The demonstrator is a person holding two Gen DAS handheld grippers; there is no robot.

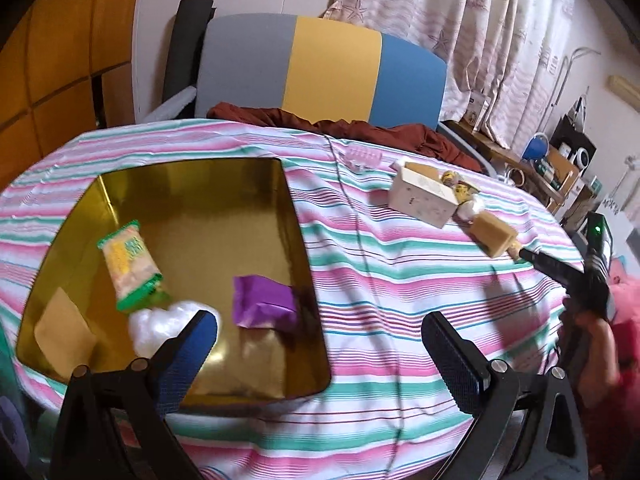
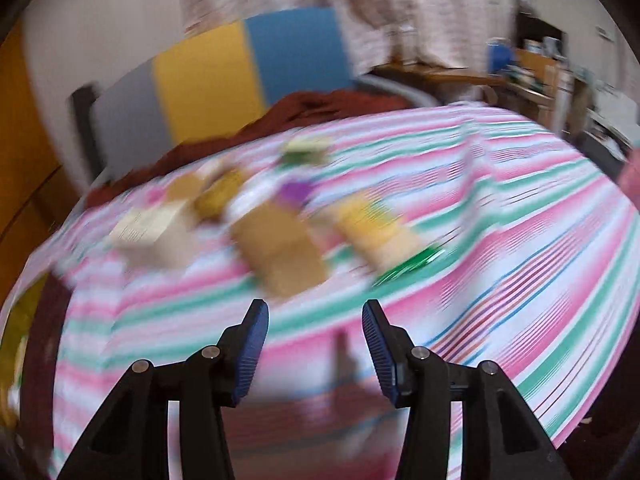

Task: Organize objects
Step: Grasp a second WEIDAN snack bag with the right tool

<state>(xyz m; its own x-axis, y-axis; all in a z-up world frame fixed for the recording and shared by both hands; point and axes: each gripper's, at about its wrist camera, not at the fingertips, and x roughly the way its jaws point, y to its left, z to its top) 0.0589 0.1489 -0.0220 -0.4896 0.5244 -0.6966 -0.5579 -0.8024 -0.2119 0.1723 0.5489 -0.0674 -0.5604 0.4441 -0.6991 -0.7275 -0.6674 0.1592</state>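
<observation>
In the left wrist view a gold tin tray (image 1: 200, 176) sits on the striped tablecloth (image 1: 400, 280). It holds a green cracker packet (image 1: 128, 268), a purple packet (image 1: 264, 300), a white wrapped sweet (image 1: 160, 324) and a tan packet (image 1: 60, 328). My left gripper (image 1: 320, 344) is open and empty over the tray's near right corner. Further right lie a white box (image 1: 424, 196), small sweets (image 1: 460, 188) and a tan block (image 1: 494, 232). The right gripper (image 1: 524, 254) shows there near the tan block. The right wrist view is blurred; my right gripper (image 2: 316, 316) is open and empty, short of a tan packet (image 2: 280, 248) and a yellow-green packet (image 2: 380, 232).
A grey, yellow and blue chair back (image 1: 320, 68) and a dark red cloth (image 1: 360, 128) stand behind the table. A pink comb-like item (image 1: 364, 156) and a thin cable (image 1: 352, 216) lie on the cloth. Cluttered shelves (image 1: 560, 168) are at the far right.
</observation>
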